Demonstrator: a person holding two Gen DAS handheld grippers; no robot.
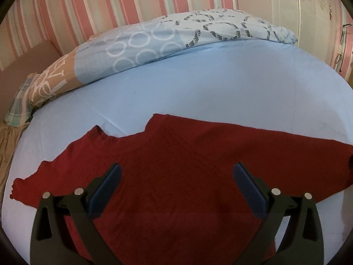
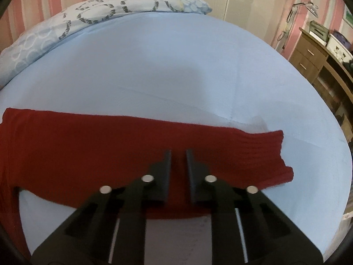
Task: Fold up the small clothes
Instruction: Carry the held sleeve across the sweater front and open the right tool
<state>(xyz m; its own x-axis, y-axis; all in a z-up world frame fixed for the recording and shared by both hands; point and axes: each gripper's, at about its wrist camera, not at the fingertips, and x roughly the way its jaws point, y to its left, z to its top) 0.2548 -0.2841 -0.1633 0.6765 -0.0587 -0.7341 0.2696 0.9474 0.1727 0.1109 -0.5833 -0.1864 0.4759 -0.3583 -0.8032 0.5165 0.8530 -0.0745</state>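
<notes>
A dark red knit sweater [image 1: 187, 145] lies flat on the light blue bed sheet [image 1: 209, 81]. In the left wrist view its body fills the lower middle and one sleeve runs off to the lower left. My left gripper [image 1: 177, 165] hovers over the body, jaws wide open and nothing between the blue pads [image 1: 106, 190]. In the right wrist view the other sleeve [image 2: 253, 152] stretches right and ends in a ribbed cuff. My right gripper [image 2: 178, 151] sits on this sleeve, jaws drawn together to a narrow slit filled with red cloth.
A blue duvet with ring patterns [image 1: 167, 37] is bunched along the far side of the bed, against a pink striped wall [image 1: 110, 2]. A wooden desk with drawers [image 2: 313, 55] stands beyond the bed's right edge. A white wardrobe [image 1: 308, 11] is at the far right.
</notes>
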